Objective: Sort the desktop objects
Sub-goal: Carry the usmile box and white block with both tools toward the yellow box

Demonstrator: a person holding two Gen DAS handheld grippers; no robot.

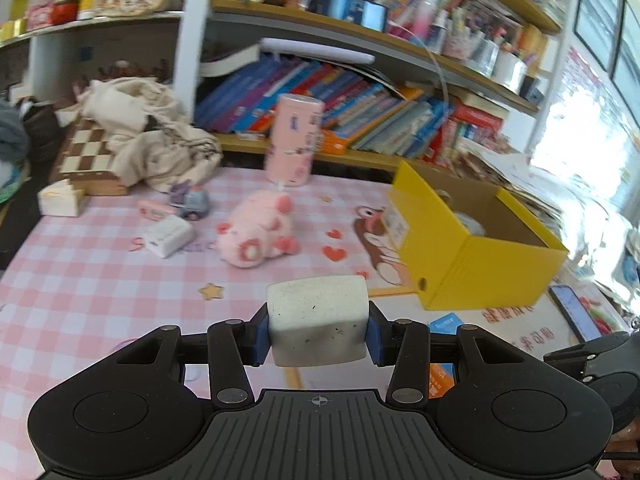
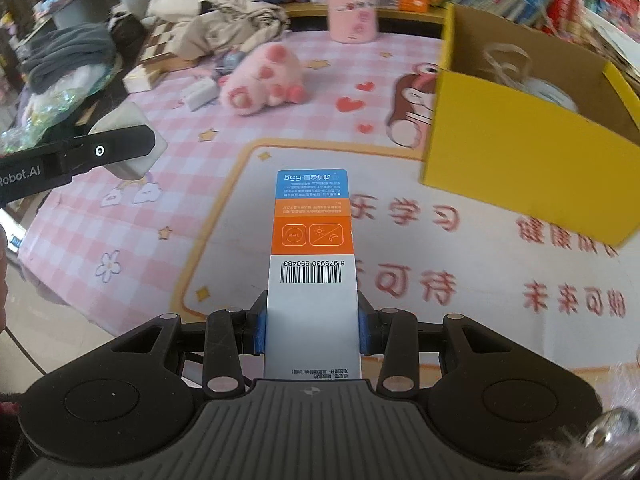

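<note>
With the left gripper (image 1: 318,326) clamped on a white block (image 1: 317,318) and the right gripper (image 2: 312,328) clamped on a slim carton (image 2: 312,264), both held above the bench (image 2: 128,216), the yellow box (image 2: 520,160) lies ahead-right, and the long carton could catch its near wall and twist loose.

left wrist: low over desk, facing bookshelf | right wrist: same | shared: yellow box (image 1: 480,256), pink plush (image 2: 264,80)

The left gripper (image 1: 318,326) clamps a white speckled eraser (image 1: 317,318) above the pink checked mat (image 1: 80,280), near the yellow box (image 1: 480,276).
</note>
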